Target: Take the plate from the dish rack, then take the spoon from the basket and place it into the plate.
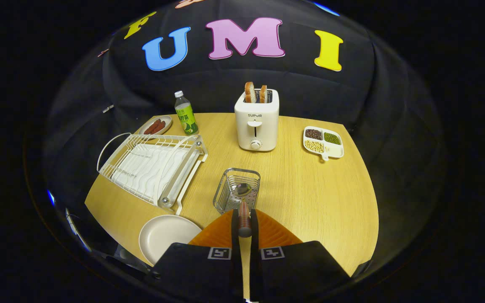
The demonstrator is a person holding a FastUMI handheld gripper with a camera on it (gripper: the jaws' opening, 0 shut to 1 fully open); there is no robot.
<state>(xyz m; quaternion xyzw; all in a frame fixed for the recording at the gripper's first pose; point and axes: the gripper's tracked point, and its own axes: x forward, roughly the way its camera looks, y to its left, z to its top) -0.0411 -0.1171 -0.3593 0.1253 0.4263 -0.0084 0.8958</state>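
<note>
The plate (164,236) already lies flat on the bench (310,189), just beside the near corner of the dish rack (152,168), which now carries nothing, so I judge the first part of the task as done. The second part is in hand: the tool (244,227) has its two fingers narrow and pressed on the handle of the spoon (243,206). The spoon has its bowl inside the wire basket (237,190), just ahead of the fingers, so it is not yet taken out. Its long axis runs from 6 o'clock to 12 o'clock, bowl pointing to 12, handle end between the fingers. The plate is at about 9 o'clock from the tool. What is left: lift the spoon from the basket and put it into the plate
</note>
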